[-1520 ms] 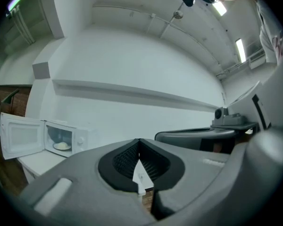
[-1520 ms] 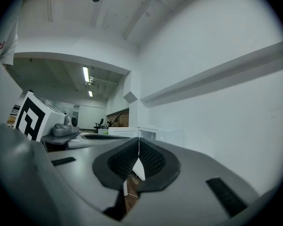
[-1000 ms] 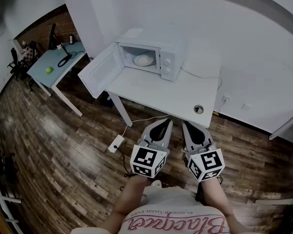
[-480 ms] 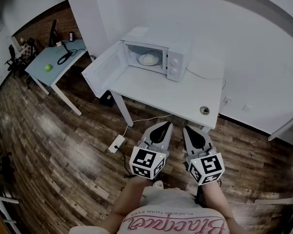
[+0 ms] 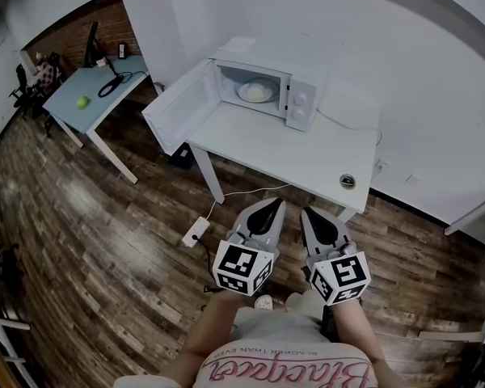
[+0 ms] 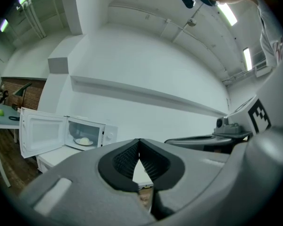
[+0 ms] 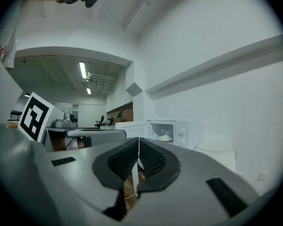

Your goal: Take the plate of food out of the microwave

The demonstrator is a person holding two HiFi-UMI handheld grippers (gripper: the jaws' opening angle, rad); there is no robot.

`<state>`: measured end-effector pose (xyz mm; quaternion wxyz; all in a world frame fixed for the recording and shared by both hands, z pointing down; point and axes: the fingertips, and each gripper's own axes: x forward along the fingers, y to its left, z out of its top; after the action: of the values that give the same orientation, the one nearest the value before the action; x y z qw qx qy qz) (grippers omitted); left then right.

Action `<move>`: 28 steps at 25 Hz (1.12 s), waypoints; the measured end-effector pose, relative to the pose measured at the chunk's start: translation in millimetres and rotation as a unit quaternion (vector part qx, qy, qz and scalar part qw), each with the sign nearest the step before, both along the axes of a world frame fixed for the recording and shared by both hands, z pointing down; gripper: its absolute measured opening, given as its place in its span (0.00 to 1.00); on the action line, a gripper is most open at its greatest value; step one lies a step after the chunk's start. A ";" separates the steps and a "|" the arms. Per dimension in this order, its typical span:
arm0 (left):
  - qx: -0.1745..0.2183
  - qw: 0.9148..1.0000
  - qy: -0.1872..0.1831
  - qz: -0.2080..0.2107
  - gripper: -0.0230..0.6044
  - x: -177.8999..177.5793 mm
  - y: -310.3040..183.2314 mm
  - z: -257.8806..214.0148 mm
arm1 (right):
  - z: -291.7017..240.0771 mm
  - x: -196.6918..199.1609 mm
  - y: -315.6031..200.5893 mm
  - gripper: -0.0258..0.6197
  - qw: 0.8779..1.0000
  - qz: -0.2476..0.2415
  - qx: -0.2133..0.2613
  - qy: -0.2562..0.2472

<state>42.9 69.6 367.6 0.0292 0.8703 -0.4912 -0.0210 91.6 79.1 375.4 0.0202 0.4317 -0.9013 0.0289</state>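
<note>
A white microwave [image 5: 267, 83] stands at the back left of a white table [image 5: 307, 156], its door [image 5: 182, 107] swung wide to the left. Inside sits a plate with pale food [image 5: 257, 92], also seen small in the left gripper view as the plate [image 6: 84, 141] and in the right gripper view as the plate [image 7: 164, 138]. My left gripper [image 5: 268, 208] and right gripper [image 5: 313, 215] hang side by side over the wood floor, short of the table's front edge. Both are shut and hold nothing.
A power strip [image 5: 196, 230] with cords lies on the floor under the table's left front. A light blue side table [image 5: 89, 95] with a green ball [image 5: 82, 102] stands far left. A round cable hole [image 5: 347, 181] marks the table's right front corner. White walls close the back.
The table and microwave have shifted right and lower in the head view and look closer. Both grippers stay shut in the same place before the body.
</note>
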 end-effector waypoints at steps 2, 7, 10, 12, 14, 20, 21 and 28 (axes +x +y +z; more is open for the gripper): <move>-0.003 1.000 0.001 -0.006 0.05 -6.3 0.3 1.9 | 1.4 -6.8 -0.9 0.06 1.000 -0.006 -0.003 -0.004; -0.013 1.000 0.010 -0.026 0.05 -23.5 1.3 9.5 | 3.3 -23.4 -3.4 0.06 1.000 -0.021 -0.006 -0.011; -0.011 0.999 0.011 -0.032 0.05 -29.0 0.6 10.0 | 3.9 -29.3 -5.5 0.06 0.999 -0.026 -0.009 -0.017; -0.010 0.999 0.013 -0.036 0.05 -32.2 -0.3 10.1 | 5.6 -32.7 -6.7 0.06 0.999 -0.030 -0.011 -0.017; -0.008 0.999 0.017 -0.042 0.05 -36.8 -1.3 10.8 | 9.1 -36.9 -7.1 0.06 0.999 -0.036 -0.015 -0.015; -0.010 0.998 0.025 -0.064 0.05 -57.5 -8.1 17.5 | 15.9 -55.4 -12.2 0.06 0.998 -0.060 -0.023 -0.013; -0.011 0.997 0.026 -0.067 0.05 -61.4 -10.3 19.2 | 16.8 -59.0 -14.5 0.06 0.998 -0.063 -0.023 -0.013; 0.002 0.996 0.030 -0.088 0.05 -95.2 -33.6 18.1 | 23.3 -95.8 -42.8 0.06 0.995 -0.089 -0.032 -0.016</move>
<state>-52.3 36.0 385.7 0.0397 0.8227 -0.5649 -0.0506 -4.2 36.3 398.6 0.0223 0.3486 -0.9349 0.0626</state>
